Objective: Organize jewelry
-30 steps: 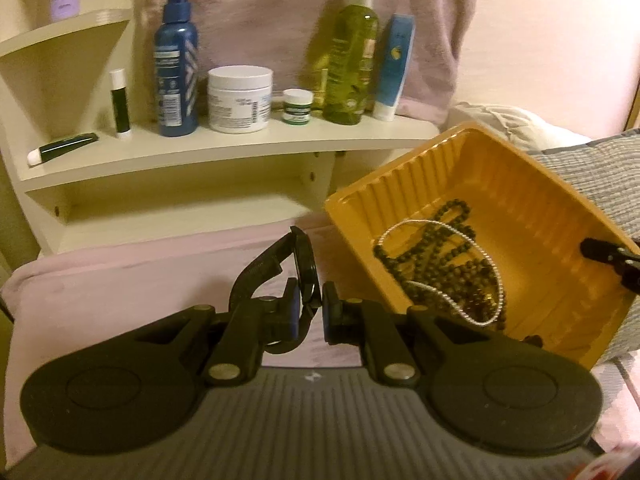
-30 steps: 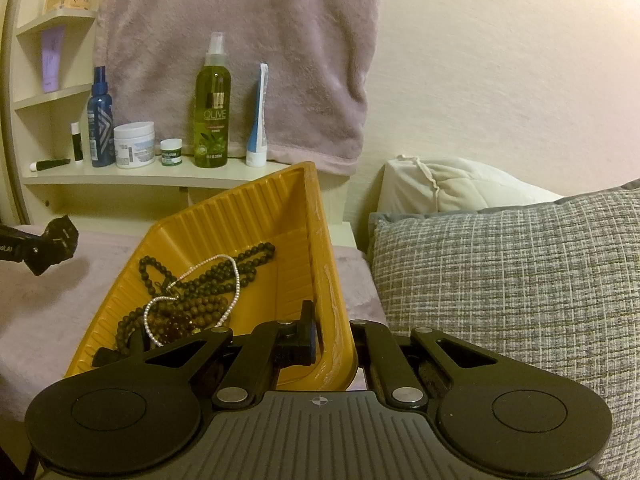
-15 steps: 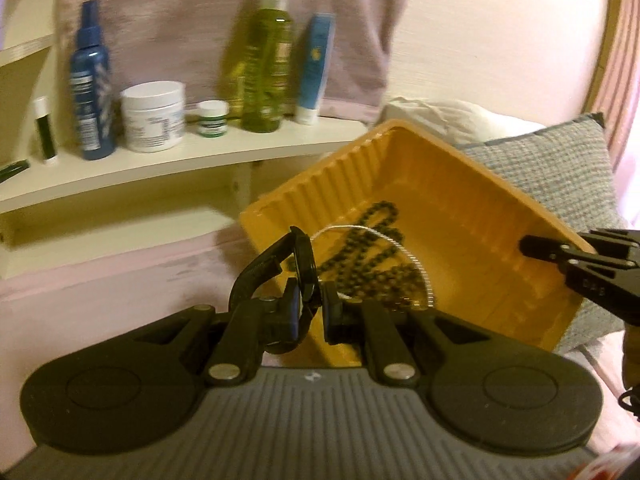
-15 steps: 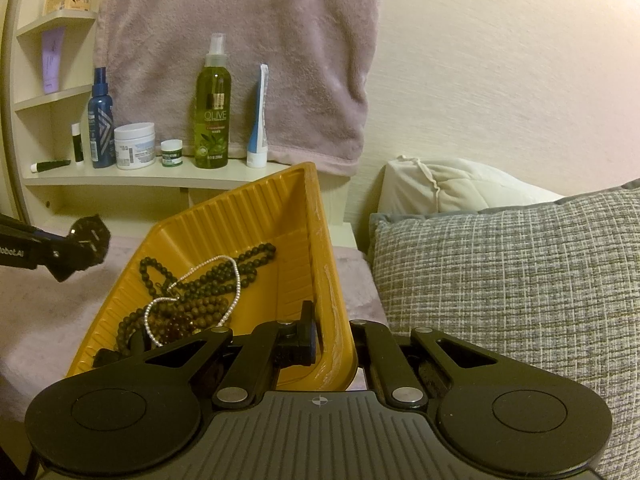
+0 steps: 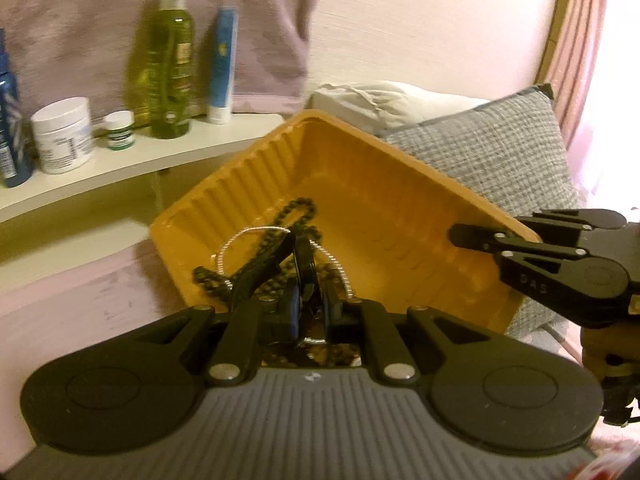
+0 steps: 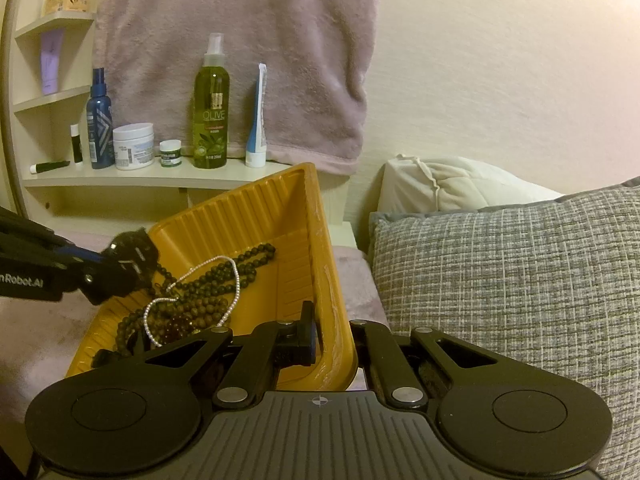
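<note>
A yellow ribbed tray [image 5: 400, 184] [image 6: 320, 240] is held tilted above a pink bed. In it lie dark bead necklaces [image 5: 300, 210] [image 6: 224, 280] and a white pearl strand [image 5: 248, 236] [image 6: 232, 280]. My right gripper [image 6: 334, 344] is shut on the tray's rim; it shows at the right in the left wrist view [image 5: 472, 236]. My left gripper [image 5: 308, 308] is shut on a black watch [image 5: 276, 264] and holds it over the tray's near edge; it shows at the left in the right wrist view [image 6: 128, 260].
A cream shelf [image 6: 160, 176] carries a blue bottle [image 6: 98, 128], a white jar [image 6: 134, 146], a small green jar [image 6: 170, 154], a green spray bottle [image 6: 212, 112] and a tube [image 6: 258, 120]. A grey pillow [image 6: 500, 272] and white pillow [image 6: 440, 188] lie right.
My left gripper has carried the black watch rightward, from beside the tray to over its near edge. My right gripper has kept the tray still.
</note>
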Demonstrator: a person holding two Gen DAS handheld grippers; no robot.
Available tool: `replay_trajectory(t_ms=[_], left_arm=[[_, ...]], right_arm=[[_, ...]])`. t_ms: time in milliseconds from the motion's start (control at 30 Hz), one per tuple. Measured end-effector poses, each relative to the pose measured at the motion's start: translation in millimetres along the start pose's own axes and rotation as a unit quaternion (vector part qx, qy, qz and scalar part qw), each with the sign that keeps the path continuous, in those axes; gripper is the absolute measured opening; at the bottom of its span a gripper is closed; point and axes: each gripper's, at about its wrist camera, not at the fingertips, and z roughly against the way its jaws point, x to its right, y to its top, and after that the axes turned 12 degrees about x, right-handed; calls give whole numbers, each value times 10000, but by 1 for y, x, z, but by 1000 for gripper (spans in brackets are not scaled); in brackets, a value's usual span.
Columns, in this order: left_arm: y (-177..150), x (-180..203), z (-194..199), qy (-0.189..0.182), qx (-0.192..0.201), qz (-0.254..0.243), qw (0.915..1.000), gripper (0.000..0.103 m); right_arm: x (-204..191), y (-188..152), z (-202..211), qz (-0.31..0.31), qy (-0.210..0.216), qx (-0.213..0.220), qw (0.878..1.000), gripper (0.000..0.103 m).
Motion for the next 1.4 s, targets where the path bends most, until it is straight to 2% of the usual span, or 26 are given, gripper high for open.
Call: replay_trajectory(t_ms=[333,667,867,900,933,1100,1300,1400], left_arm=[[1,18,-15,-313,-140,-147,9993,10],[-1,31,-27,-456,-293,-287,9981,11],[-1,32,-29,-501,-260,-310,9979,18],[0,31,-28,-524,-214,-319,9979,23],[1,31,-26,-501,-175,-324,9981,28],[7,17,-10,-188,83,-249,9995,30],[8,-15,19,483,308,-68,9983,36],[8,-31,35,755,384,109,9963,37]], right_arm=[[0,1,-1,-14,8,7,10000,5],[1,1,-2,-37,16,7,10000,5],[0,2,-2,-40,13,2,10000,5],[1,1,-2,-42,16,-1,10000,5],[2,1,-2,-54,10,-17,10000,5],[3,-1,-2,-86,6,-22,10000,5],[6,-3,-2,-155,-8,-47,9999,5],[13,-6,-5,-395,4,-118,9991,5]])
